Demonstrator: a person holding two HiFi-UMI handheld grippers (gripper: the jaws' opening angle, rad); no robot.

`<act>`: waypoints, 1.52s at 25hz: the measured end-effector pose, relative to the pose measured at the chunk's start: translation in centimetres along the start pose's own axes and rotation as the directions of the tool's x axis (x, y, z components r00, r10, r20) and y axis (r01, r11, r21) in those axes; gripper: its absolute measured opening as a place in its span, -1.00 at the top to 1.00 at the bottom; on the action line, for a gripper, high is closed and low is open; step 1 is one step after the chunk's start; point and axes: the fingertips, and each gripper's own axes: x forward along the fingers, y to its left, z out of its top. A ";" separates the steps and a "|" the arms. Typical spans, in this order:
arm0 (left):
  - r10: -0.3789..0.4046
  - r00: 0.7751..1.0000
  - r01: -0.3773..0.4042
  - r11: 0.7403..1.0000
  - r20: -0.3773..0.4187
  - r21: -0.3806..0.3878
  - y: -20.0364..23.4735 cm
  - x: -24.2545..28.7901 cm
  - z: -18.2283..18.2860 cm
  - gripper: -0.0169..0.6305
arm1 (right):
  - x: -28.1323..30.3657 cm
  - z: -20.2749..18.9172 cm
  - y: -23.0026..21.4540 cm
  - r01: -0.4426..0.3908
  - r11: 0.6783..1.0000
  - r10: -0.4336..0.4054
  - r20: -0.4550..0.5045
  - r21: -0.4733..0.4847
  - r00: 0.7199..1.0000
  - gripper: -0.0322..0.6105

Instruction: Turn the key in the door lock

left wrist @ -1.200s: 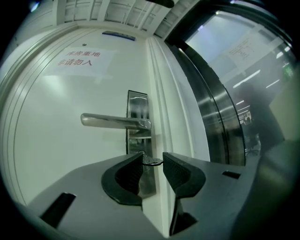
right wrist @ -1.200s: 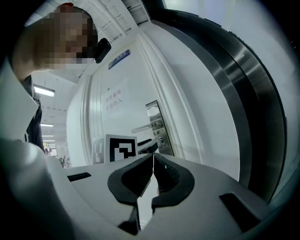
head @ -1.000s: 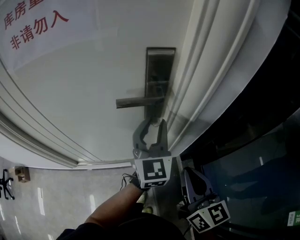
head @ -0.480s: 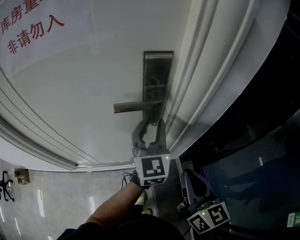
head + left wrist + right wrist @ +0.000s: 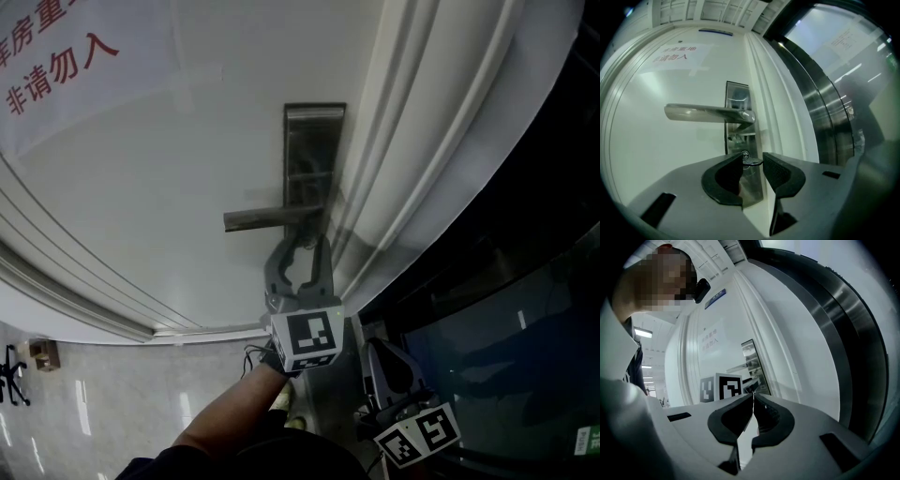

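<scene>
Head view: the left tool (image 5: 306, 246) reaches up to the lock plate (image 5: 314, 141), just under the lever handle (image 5: 267, 219) of the white door (image 5: 169, 187). The right tool (image 5: 392, 361) hangs low (well apart from the door).

Left gripper view: the jaws, narrowly set, pinch the key (image 5: 753, 163), which sits in the keyhole (image 5: 745, 154) below the handle.

Right gripper view: the jaws are pressed together with nothing between them.

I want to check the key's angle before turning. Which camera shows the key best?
The left gripper view: the key juts from the lock, spanning the gap between the left gripper's jaws. In the head view it cannot be made out; the right gripper view doesn't show it.
</scene>
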 end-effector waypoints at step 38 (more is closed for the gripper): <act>0.013 1.000 -0.012 0.998 -0.011 0.055 0.2 2.7 -0.6 0.53 | 0.5 -0.6 0.1 -0.026 1.000 0.026 -0.017 0.017 1.000 0.85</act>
